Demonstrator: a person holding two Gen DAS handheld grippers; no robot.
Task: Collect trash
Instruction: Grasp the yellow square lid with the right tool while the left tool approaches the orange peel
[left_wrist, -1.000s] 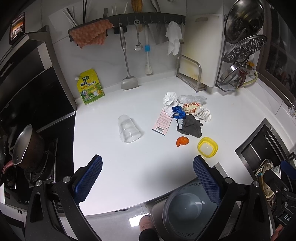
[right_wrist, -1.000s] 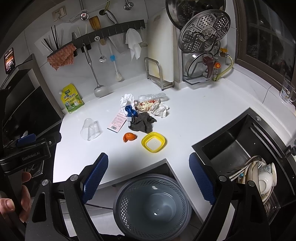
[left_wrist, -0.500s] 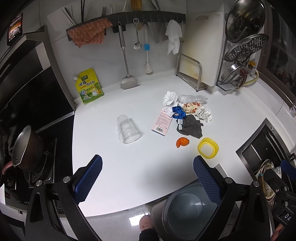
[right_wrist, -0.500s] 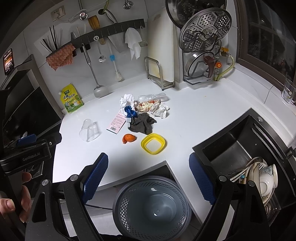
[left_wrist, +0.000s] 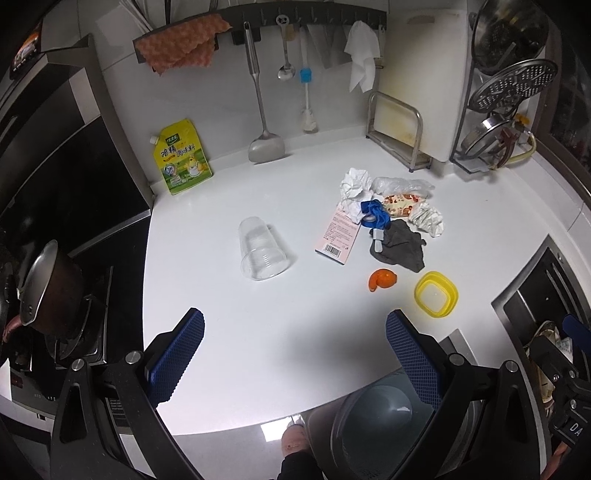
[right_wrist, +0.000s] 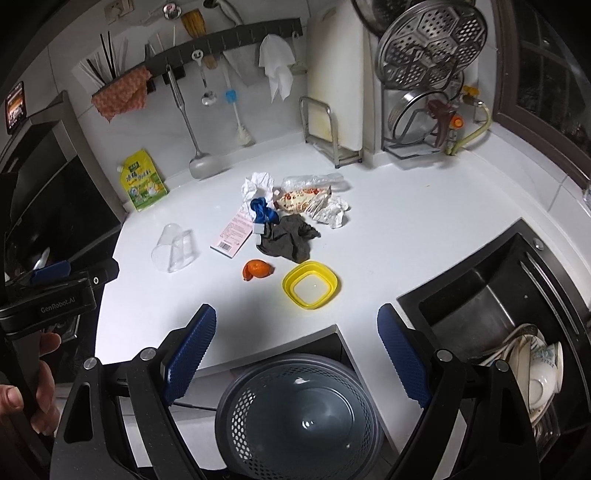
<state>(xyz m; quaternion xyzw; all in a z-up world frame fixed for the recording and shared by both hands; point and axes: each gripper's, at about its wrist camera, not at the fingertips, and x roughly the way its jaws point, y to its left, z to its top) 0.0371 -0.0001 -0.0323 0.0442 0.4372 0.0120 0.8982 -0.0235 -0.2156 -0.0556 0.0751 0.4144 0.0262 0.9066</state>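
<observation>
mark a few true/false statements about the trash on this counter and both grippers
1. The clear plastic cup lies on its side. True.
2. The left gripper holds the orange peel. False: it is open and empty; the peel lies on the counter.
3. The yellow lid is inside the mesh bin. False: it lies on the counter.
4. The right gripper is open. True.
</observation>
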